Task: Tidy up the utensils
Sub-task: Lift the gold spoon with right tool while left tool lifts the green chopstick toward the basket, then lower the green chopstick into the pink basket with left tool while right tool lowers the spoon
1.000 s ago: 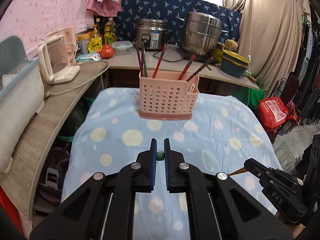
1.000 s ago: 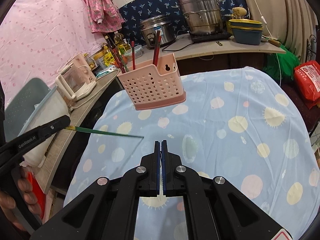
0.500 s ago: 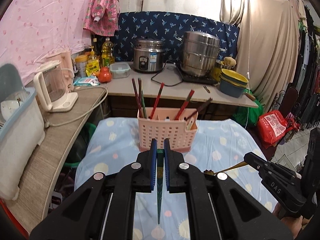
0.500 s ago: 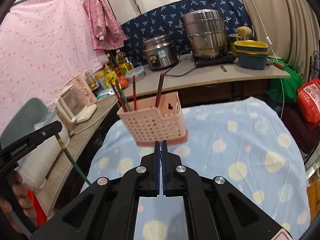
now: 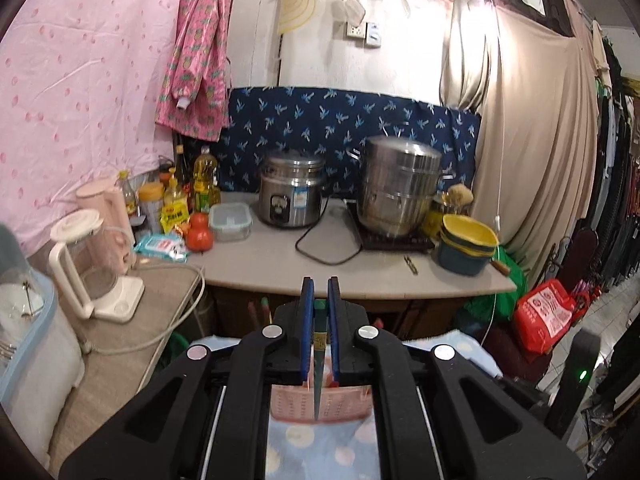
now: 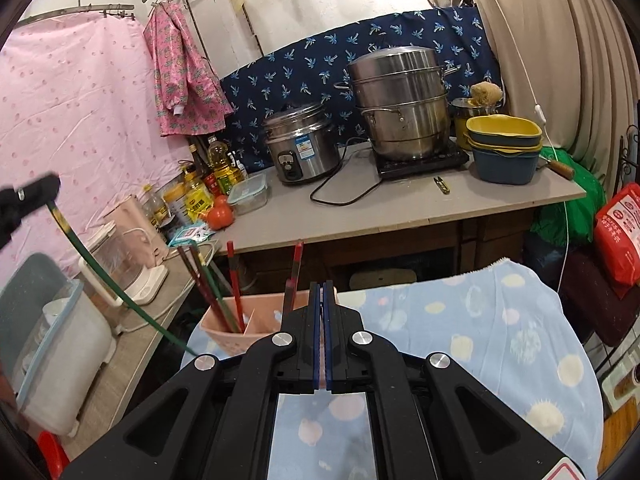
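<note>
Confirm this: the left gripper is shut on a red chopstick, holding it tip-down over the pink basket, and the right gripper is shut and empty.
Not quite: the chopstick is green, not red, as the left wrist view shows. The rest stands: the left gripper is shut on it, tip-down over the pink basket, and the right gripper is shut and empty.
</note>
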`<state>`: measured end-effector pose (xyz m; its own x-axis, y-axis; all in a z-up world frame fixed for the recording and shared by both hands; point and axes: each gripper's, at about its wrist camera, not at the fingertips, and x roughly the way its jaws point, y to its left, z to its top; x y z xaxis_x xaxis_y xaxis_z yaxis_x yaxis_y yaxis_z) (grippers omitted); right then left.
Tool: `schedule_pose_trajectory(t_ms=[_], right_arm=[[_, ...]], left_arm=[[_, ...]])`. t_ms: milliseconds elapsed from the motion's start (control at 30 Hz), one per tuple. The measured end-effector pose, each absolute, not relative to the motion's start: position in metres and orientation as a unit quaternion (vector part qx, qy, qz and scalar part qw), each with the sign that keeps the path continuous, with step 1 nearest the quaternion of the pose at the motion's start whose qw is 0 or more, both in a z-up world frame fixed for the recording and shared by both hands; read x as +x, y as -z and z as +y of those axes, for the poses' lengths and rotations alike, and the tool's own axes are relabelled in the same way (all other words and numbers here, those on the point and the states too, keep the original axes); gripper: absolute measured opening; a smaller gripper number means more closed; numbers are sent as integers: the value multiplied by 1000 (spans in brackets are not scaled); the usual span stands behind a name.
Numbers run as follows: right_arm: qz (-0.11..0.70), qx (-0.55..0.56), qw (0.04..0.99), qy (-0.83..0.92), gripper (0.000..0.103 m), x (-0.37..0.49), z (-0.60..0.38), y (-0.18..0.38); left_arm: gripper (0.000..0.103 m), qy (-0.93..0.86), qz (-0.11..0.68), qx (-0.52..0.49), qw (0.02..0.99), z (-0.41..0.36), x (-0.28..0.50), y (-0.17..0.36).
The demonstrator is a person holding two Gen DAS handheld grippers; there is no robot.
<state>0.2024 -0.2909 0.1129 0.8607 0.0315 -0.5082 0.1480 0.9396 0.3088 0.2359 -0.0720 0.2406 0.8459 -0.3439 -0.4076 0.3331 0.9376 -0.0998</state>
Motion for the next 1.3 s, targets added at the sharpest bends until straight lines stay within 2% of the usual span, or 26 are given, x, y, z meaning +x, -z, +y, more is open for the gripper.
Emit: schedule_pose_trajectory(t_ms=[533,1167,1267,1300], right_arm=[[307,175,935,24,2,274,-292,-65],[336,180,924,18,2,295,-293,-28],[333,183,925,23,7,293,-293,-27],[332,183,925,26,11,292,-293,-27]], left_arm=[[7,173,205,-10,963,-112,306,-243],[6,163,249,5,955,-122,326,-186],[8,156,250,12,955,-123,325,-180],[14,155,250,15,956,-124,325,-178]])
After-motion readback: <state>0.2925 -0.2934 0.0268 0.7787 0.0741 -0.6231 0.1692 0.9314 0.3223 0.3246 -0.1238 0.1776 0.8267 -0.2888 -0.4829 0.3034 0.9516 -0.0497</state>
